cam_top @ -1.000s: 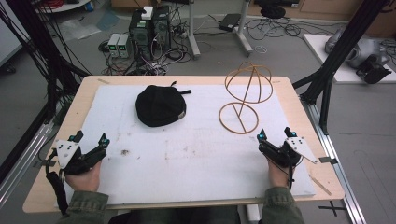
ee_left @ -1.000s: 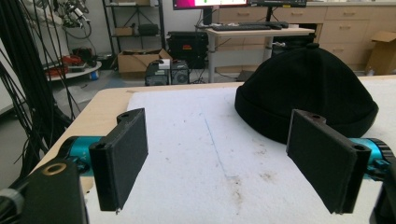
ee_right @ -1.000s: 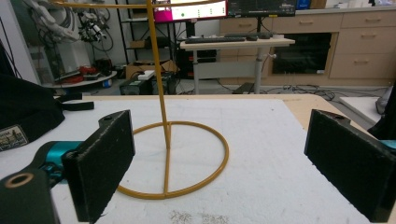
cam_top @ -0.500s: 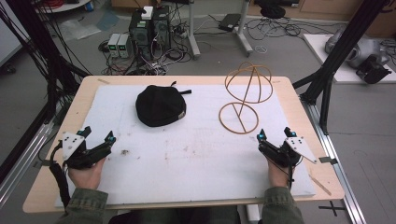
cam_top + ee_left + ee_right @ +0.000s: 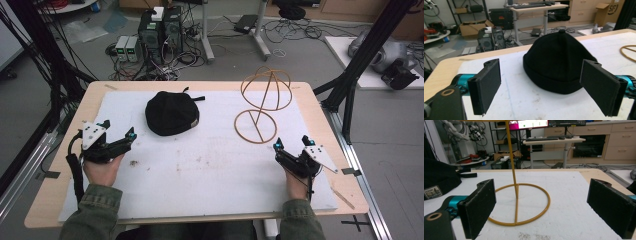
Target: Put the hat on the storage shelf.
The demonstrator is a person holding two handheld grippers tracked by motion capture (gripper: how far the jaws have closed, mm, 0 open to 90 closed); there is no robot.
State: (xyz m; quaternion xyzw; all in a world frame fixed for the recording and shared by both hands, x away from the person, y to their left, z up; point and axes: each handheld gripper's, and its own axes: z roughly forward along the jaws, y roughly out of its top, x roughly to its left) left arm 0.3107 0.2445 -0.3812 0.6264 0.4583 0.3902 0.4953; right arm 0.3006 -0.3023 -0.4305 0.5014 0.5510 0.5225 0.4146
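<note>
Just black cap [image 5: 171,113], dome up

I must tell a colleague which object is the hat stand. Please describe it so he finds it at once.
On the white mat covering the table, look at the far right part. There stands the wire stand, right of the black cap. It alone is thin and yellow: a flat ring base, one upright rod, a dome-shaped frame on top.

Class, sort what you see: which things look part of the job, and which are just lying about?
Likely in the job:
black cap
wire hat stand
left gripper, open
right gripper, open

Lying about:
computer towers on the floor
cables
desk legs
</note>
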